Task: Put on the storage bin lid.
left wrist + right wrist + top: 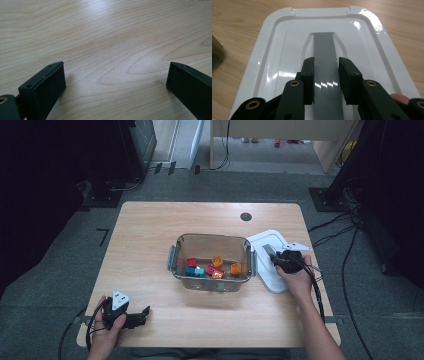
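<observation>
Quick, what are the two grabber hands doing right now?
Left gripper: open, holding nothing, over the bare table.
Right gripper: shut on the grey handle of the white lid.

glossy white plastic lid (287, 50), matt wood table (150, 250)

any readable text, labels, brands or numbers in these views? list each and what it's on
None: no word, label, brand or number can be read.
White lid and its grey handle strip: plain, no print seen.
Clear bin and coloured blocks: too small to tell any marking.
Left hand-held gripper and right hand-held gripper: bare black jaws, no lettering.
Table: wood grain alone.
</observation>
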Demonstrator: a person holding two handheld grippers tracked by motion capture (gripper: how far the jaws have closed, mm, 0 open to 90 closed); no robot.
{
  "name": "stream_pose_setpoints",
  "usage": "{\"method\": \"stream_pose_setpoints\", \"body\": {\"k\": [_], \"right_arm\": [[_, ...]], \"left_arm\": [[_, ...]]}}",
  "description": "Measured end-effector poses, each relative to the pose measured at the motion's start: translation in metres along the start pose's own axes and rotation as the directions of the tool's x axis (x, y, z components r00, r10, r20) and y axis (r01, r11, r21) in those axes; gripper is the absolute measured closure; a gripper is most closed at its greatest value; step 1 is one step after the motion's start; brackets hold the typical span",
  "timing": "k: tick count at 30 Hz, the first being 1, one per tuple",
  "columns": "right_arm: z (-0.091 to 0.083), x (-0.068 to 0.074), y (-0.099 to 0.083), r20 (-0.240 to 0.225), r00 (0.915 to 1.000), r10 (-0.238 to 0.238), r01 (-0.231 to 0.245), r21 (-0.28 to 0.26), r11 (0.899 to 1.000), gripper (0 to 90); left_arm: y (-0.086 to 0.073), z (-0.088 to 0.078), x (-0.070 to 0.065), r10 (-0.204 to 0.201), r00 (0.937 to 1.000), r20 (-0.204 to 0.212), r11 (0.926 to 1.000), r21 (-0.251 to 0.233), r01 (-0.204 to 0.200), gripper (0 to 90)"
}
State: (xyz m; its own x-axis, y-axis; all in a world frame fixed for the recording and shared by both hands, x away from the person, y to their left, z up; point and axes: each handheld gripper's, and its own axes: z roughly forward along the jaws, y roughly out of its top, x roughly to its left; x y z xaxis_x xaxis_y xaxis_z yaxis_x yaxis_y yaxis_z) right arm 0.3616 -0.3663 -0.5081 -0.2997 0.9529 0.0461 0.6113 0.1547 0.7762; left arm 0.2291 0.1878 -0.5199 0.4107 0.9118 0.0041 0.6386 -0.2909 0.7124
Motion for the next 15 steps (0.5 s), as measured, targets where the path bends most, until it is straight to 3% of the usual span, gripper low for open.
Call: {"method": "stream_pose_setpoints", "body": {"k": [11, 15], "right_arm": [[-0.019, -0.013, 0.009, 0.023, 0.9977, 0.064, -0.063, -0.046, 0.997, 68.1], [-0.024, -0.018, 0.013, 0.02, 0.9978, 0.063, -0.062, -0.051, 0.997, 68.1]], "left_arm": [[0.0, 0.0, 0.0, 0.0, 1.0, 0.0, 1.0, 0.001, 0.0, 2.1], [0.0, 0.0, 0.0, 0.0, 1.0, 0.0, 1.0, 0.0, 0.0, 2.1]]}}
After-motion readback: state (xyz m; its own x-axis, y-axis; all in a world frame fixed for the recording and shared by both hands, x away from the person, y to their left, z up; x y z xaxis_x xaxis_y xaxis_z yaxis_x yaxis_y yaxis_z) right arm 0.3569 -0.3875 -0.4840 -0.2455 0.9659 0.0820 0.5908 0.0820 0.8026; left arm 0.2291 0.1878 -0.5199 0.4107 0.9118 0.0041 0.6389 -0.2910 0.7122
